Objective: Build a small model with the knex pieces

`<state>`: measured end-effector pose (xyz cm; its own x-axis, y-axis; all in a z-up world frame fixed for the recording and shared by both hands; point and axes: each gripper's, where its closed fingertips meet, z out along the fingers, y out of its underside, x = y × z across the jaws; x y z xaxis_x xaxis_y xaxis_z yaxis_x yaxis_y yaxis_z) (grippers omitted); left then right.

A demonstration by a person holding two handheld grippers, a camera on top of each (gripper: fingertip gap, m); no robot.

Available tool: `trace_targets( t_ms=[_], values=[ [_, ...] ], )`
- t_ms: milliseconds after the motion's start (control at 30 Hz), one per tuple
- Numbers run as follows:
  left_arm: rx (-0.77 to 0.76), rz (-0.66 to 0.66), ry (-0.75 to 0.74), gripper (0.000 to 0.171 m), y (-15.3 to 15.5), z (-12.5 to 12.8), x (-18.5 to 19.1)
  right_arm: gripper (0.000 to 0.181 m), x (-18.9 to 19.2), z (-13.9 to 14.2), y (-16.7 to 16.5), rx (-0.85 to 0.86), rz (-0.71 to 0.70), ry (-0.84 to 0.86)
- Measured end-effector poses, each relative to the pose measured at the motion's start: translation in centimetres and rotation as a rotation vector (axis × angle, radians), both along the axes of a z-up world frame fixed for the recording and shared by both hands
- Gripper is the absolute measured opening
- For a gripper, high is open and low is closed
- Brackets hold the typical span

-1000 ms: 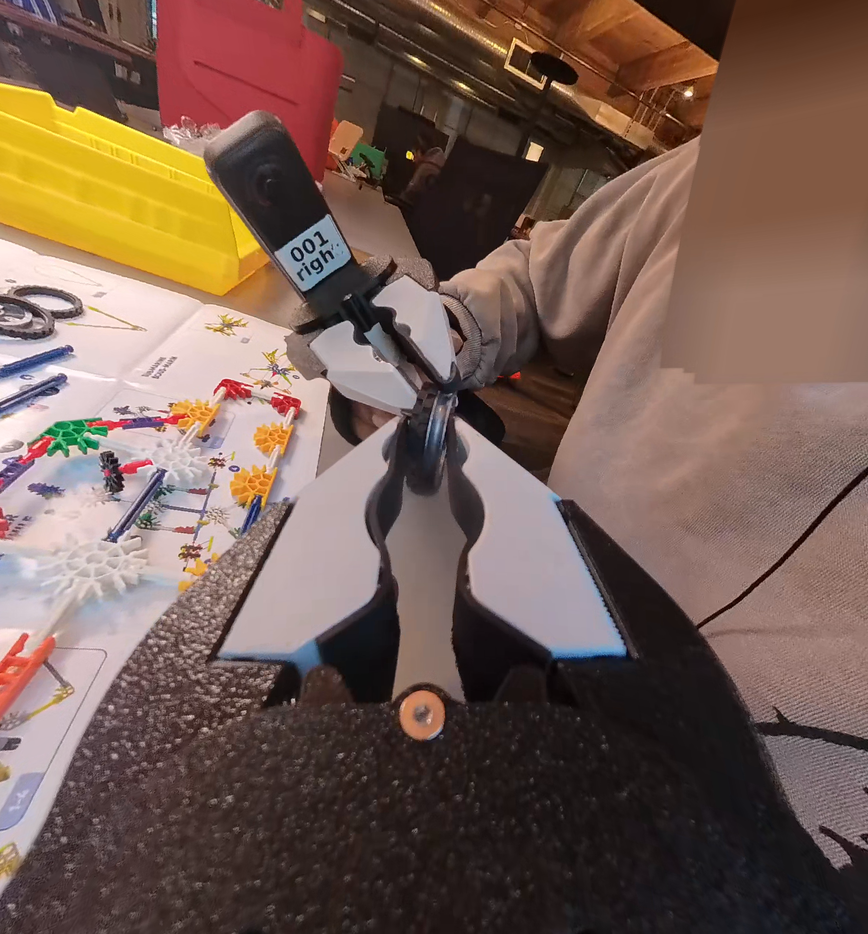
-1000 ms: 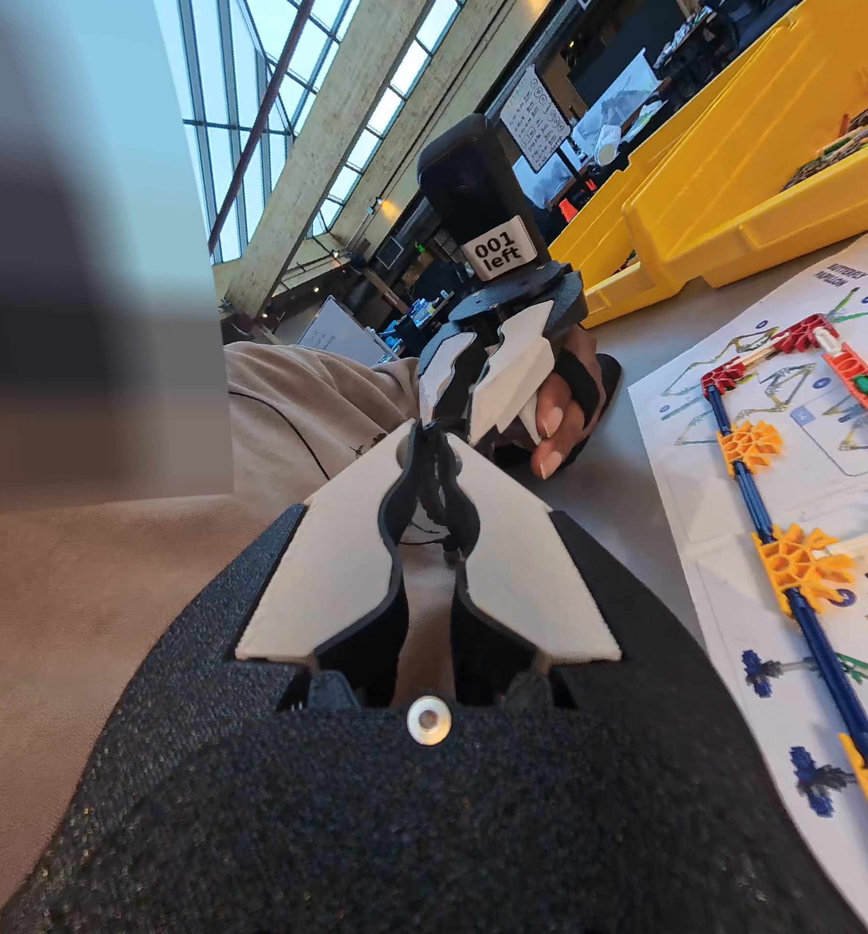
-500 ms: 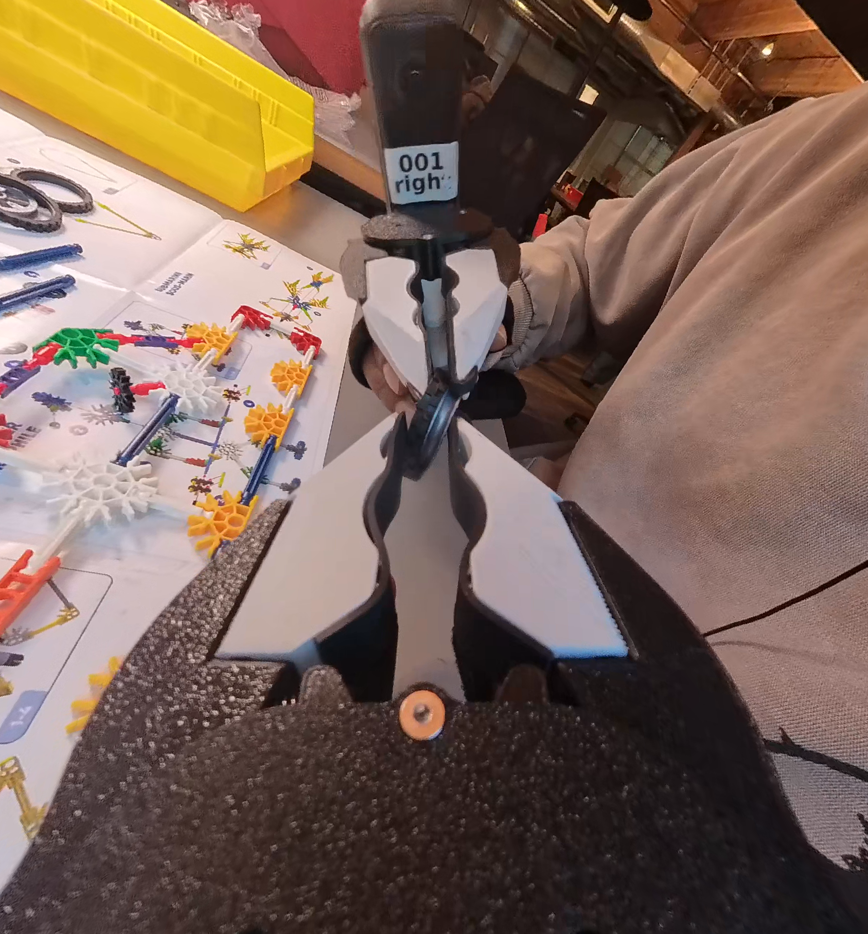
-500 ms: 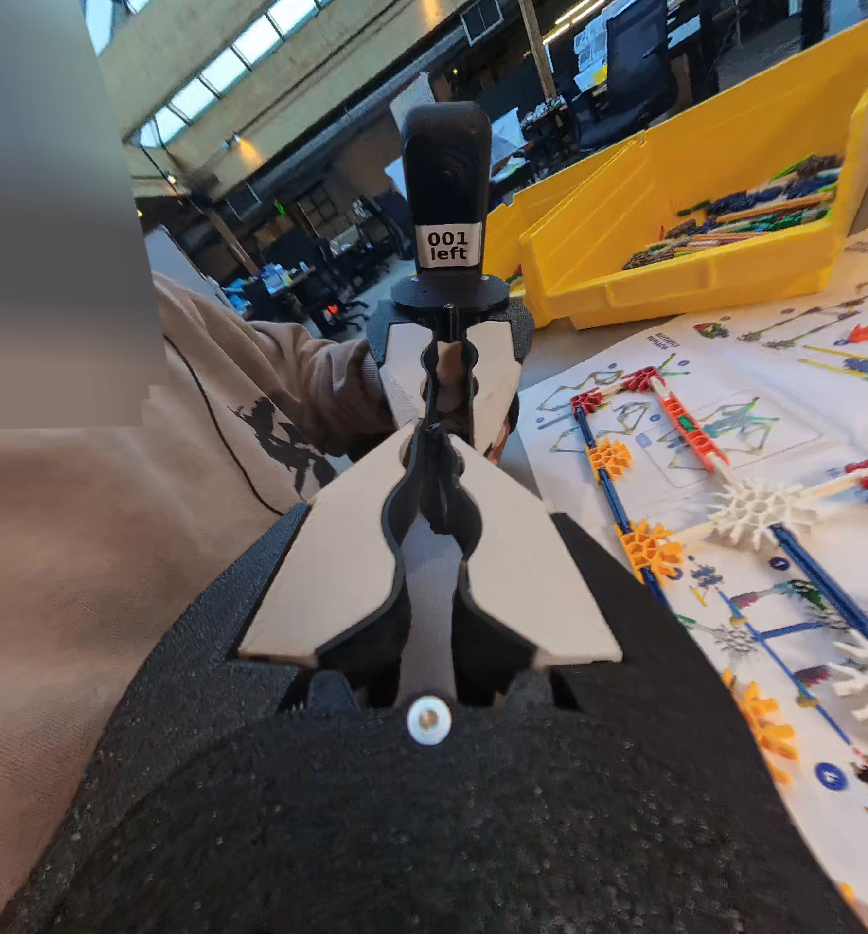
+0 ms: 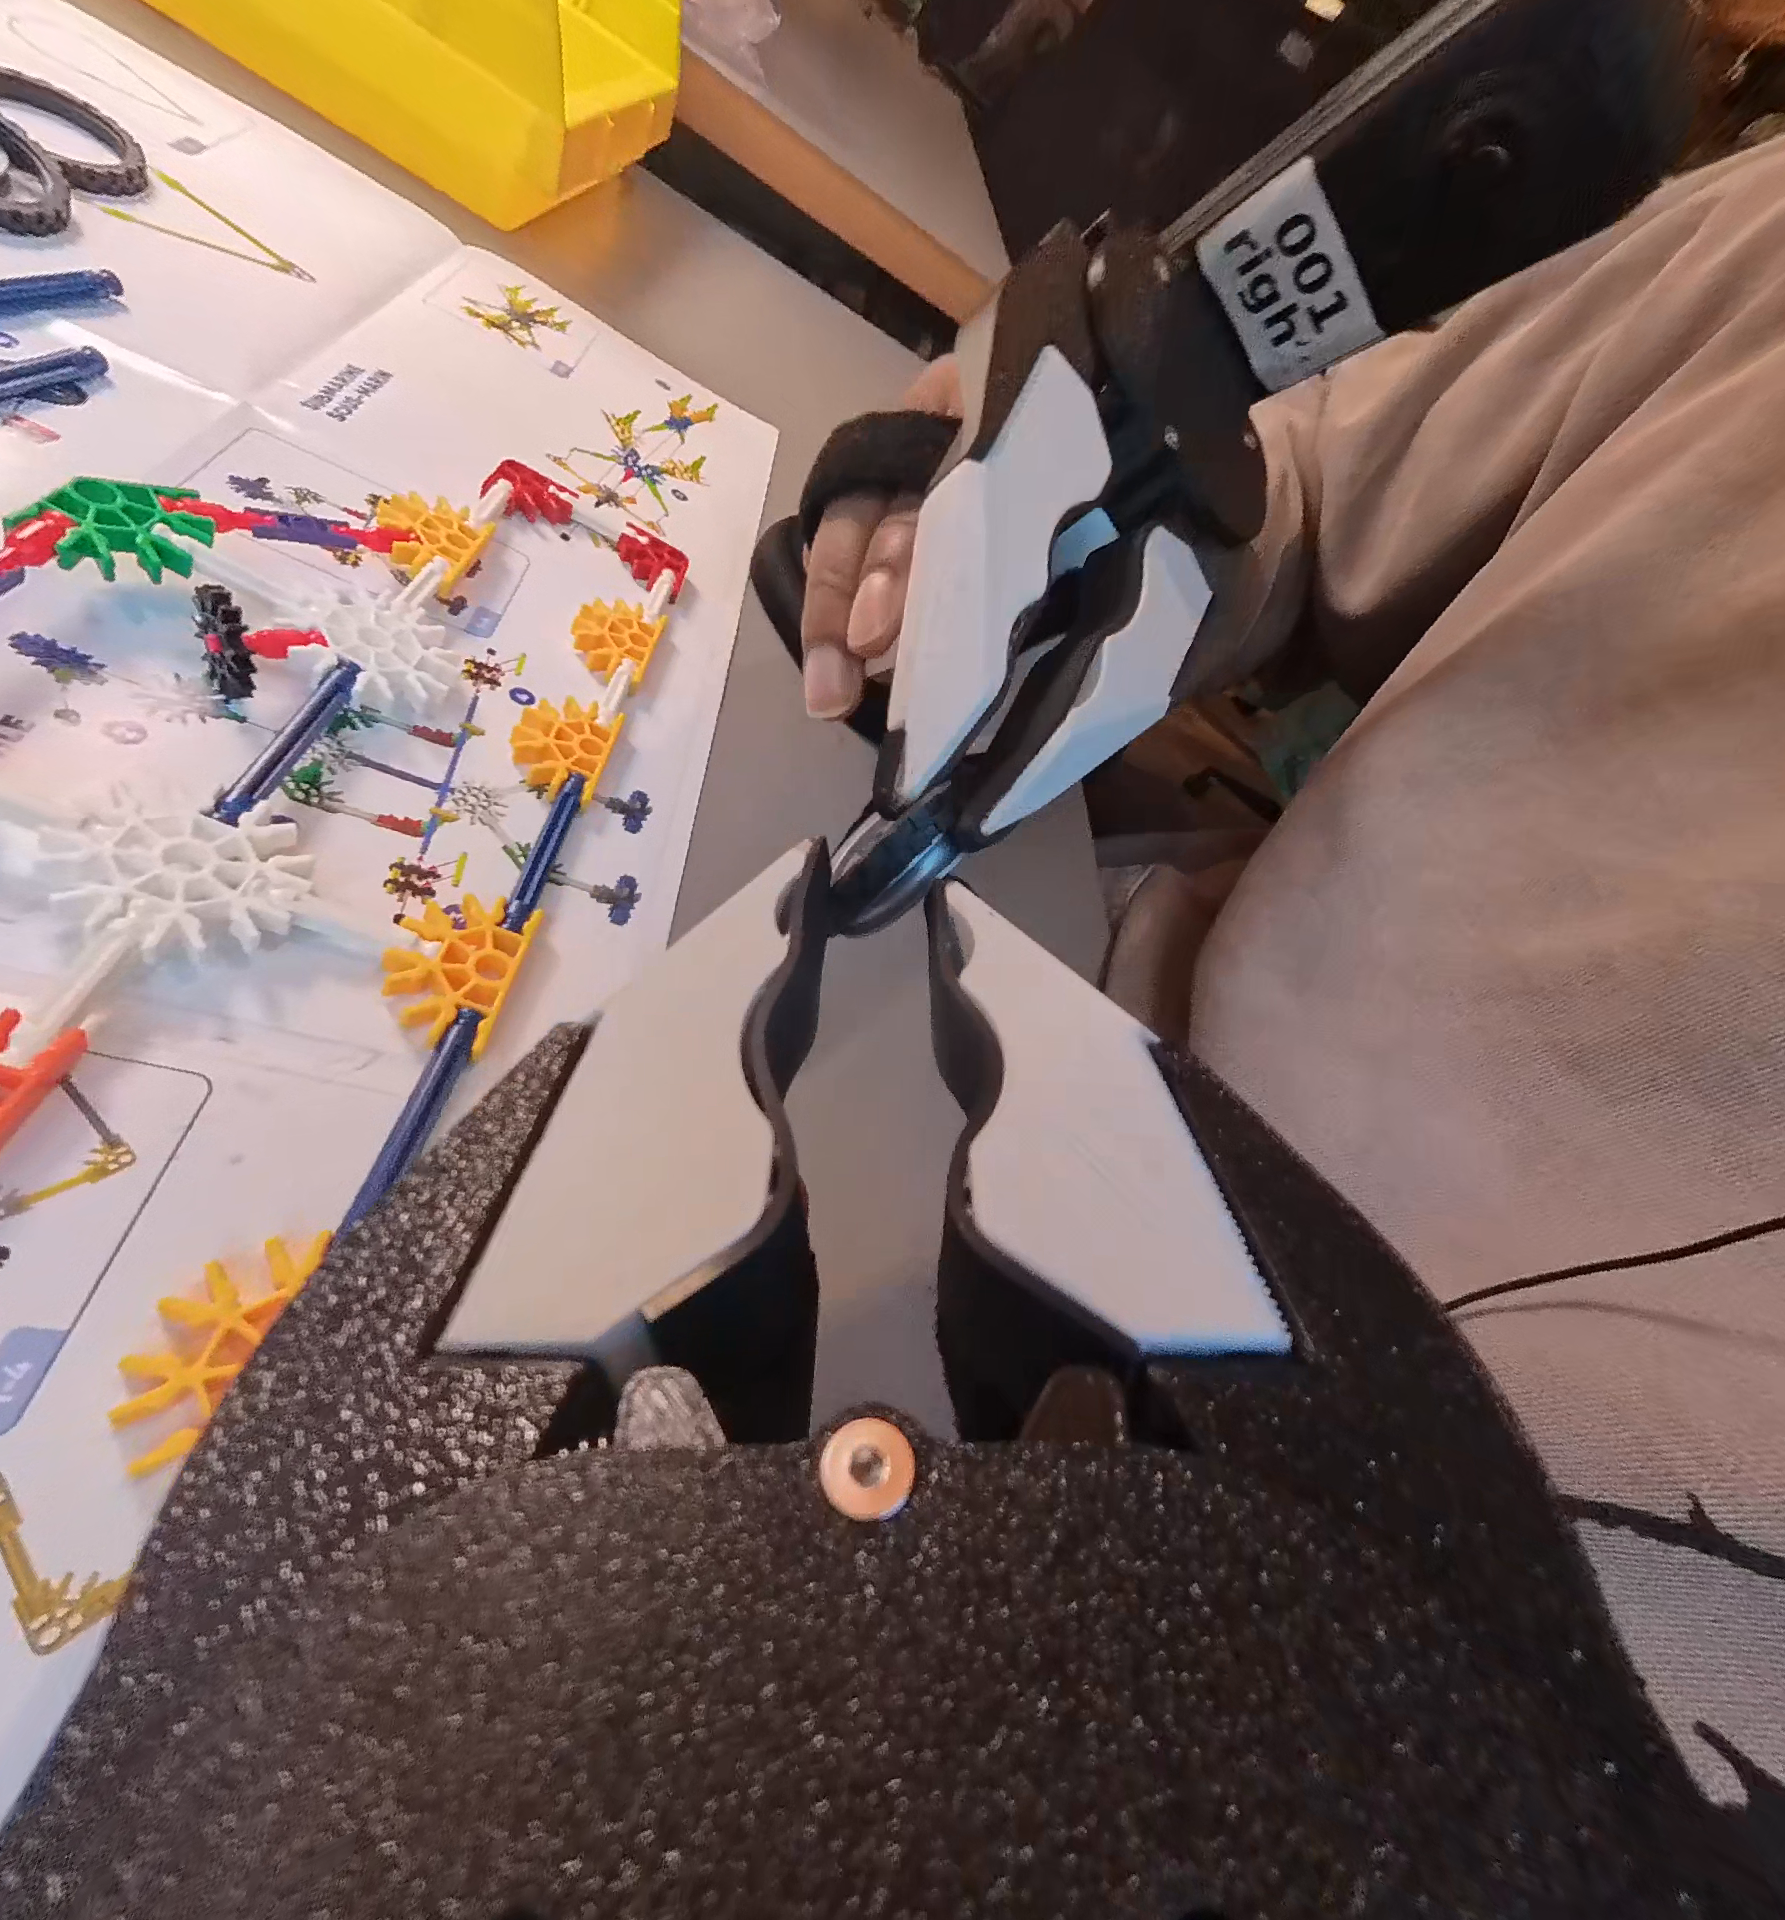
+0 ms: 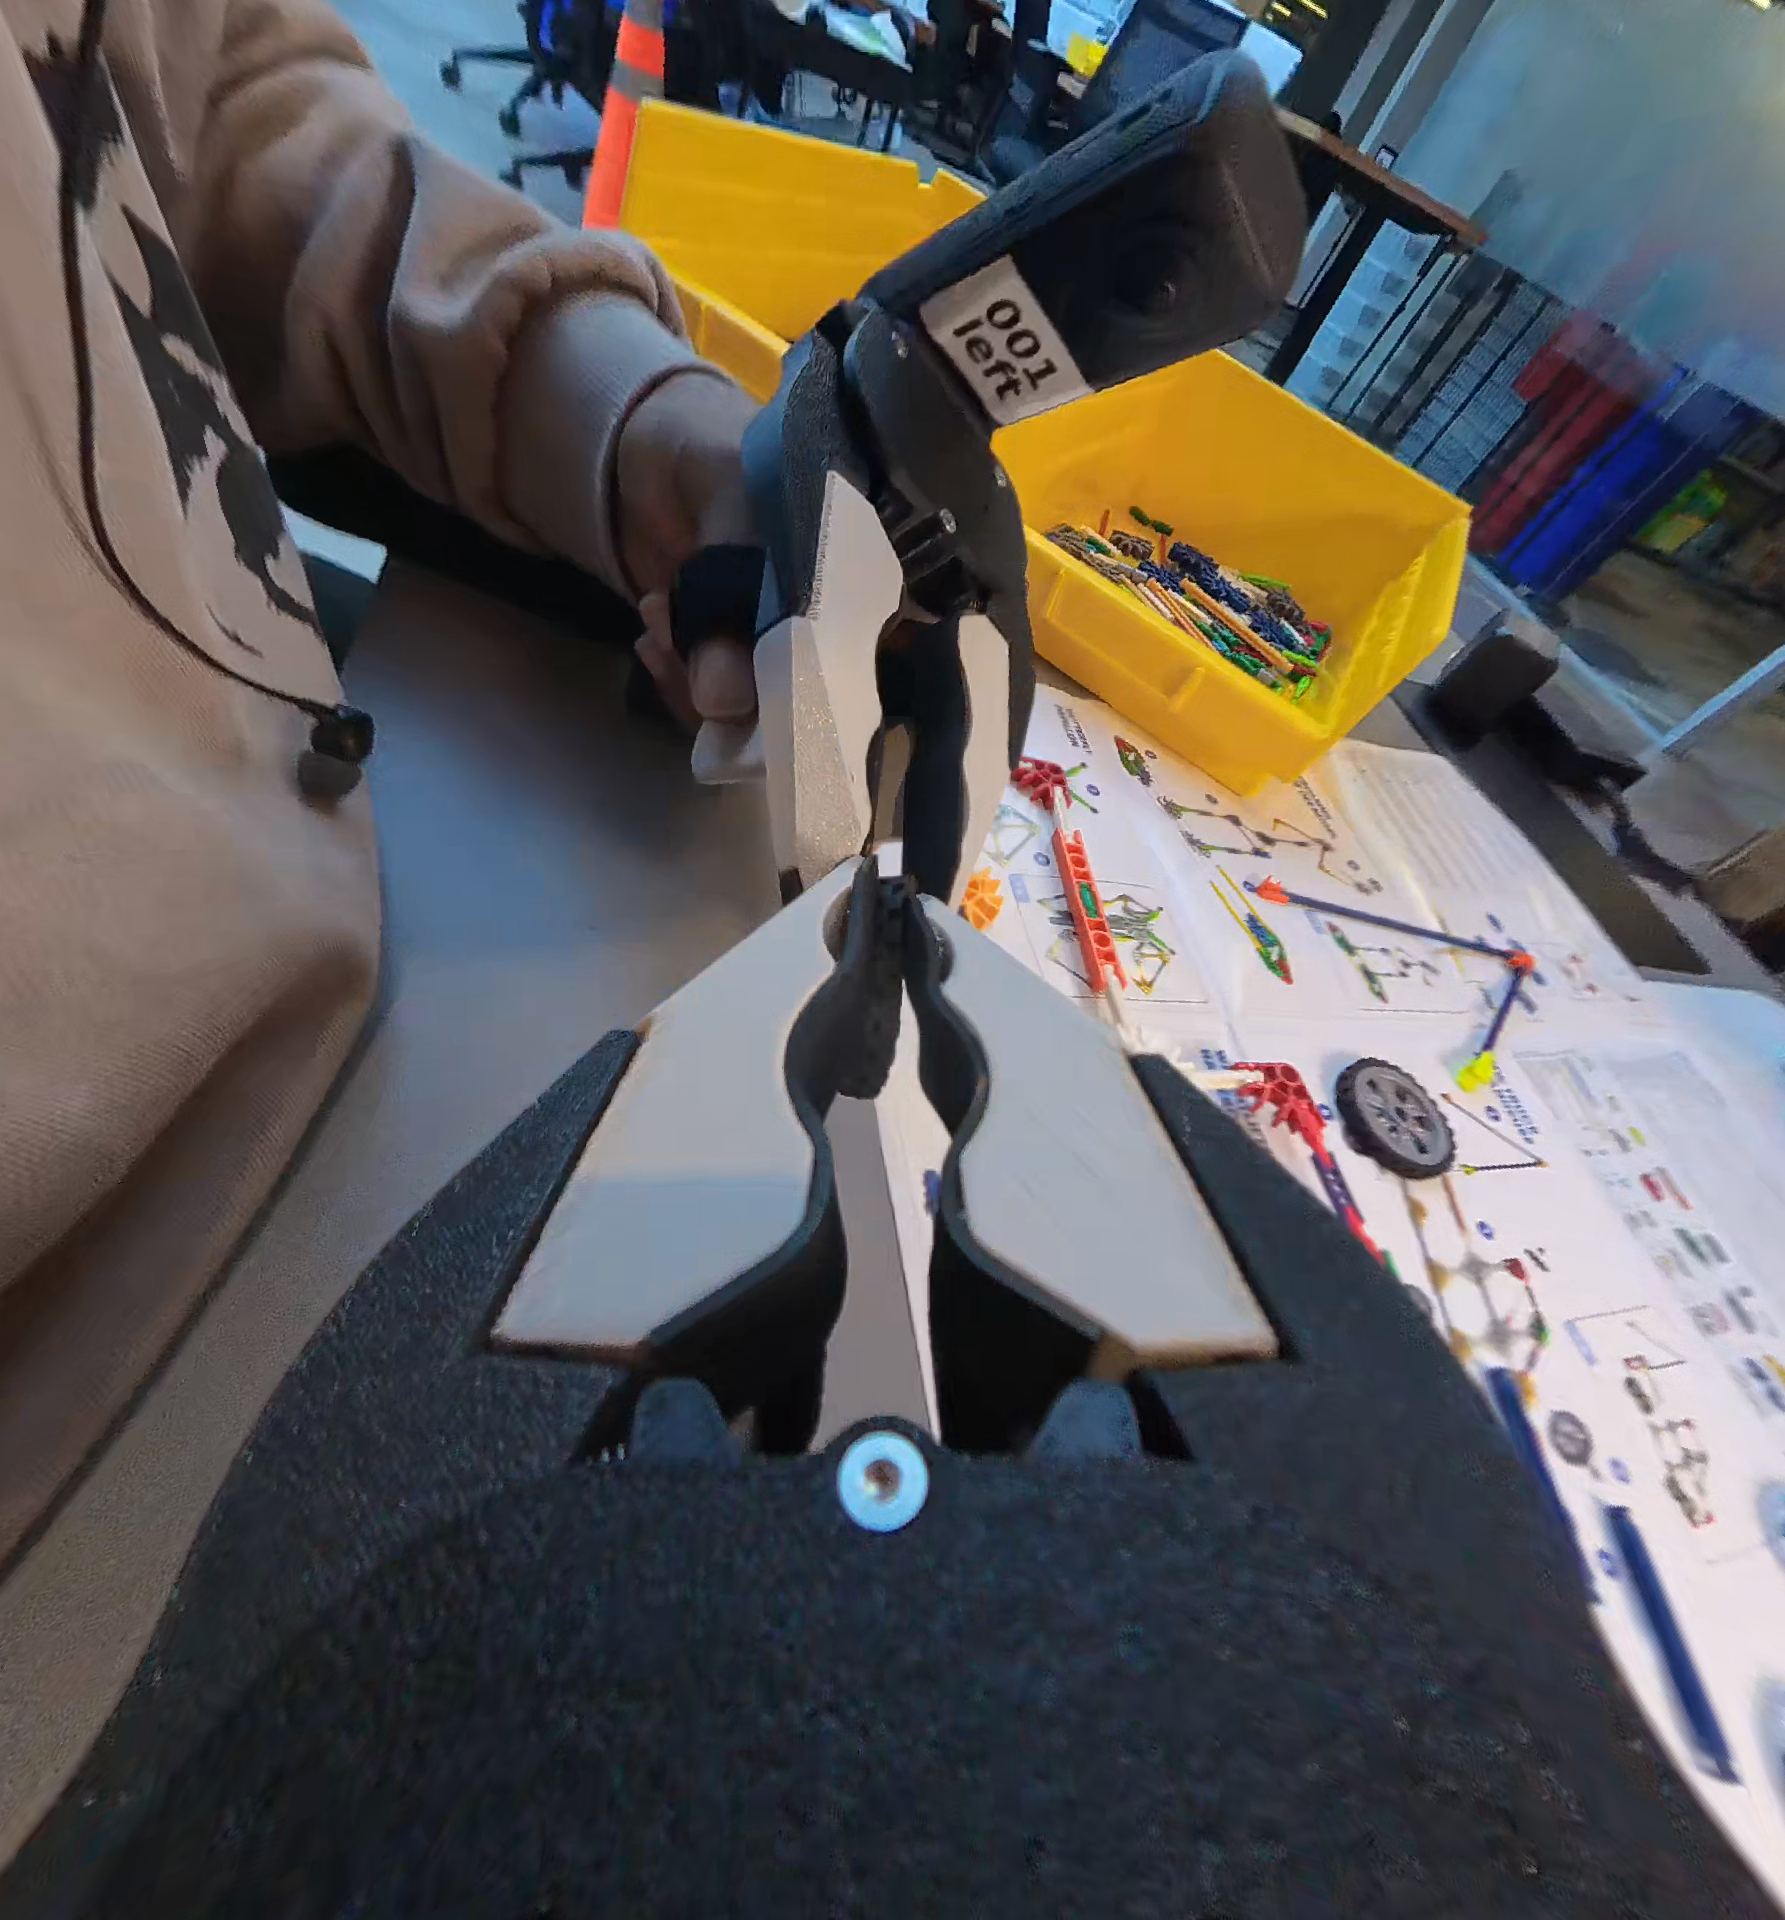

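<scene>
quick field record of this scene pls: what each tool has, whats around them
left tool: partly open, tips around a small black wheel
right tool: shut on a black toothed tyre, meeting the left tool tip to tip
surface: instruction sheet on a grey table
on sheet: rod-and-connector model, loose tyres, grey wheel
behind: yellow bin of rods

The right gripper pinches a black toothed piece, perhaps a tyre, tip to tip with the left gripper, above the instruction sheet.
</scene>
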<state>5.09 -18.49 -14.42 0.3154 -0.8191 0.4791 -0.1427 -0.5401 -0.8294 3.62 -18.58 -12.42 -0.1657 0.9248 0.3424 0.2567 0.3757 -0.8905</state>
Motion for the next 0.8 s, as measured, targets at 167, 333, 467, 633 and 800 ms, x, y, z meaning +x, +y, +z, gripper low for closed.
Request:
trace_targets(
  t_ms=[167, 333, 467, 633, 800],
  values=[
    [0.086, 0.014, 0.151, 0.015, 0.2, -1.5, 0.1, 0.000, 0.3, -1.3, 0.1, 0.217, 0.026, -0.051],
    [0.139, 0.018, 0.288, 0.015, 0.5, -3.1, 0.0, 0.004, 0.3, -2.7, 0.6, -0.016, 0.032, -0.149],
    [0.138, 0.005, 0.345, 0.013, 0.8, -4.0, 0.0, 0.006, 0.3, -3.7, 1.3, -0.218, 0.038, -0.313],
    [0.183, -0.047, 0.390, 0.010, 0.7, -4.4, 0.5, 0.017, 1.4, -4.2, 1.3, -0.297, 0.147, -0.472],
    [0.153, -0.071, 0.376, 0.010, 0.7, -4.5, 0.3, 0.027, 1.6, -4.8, 1.9, -0.282, 0.217, -0.525]
  ],
)
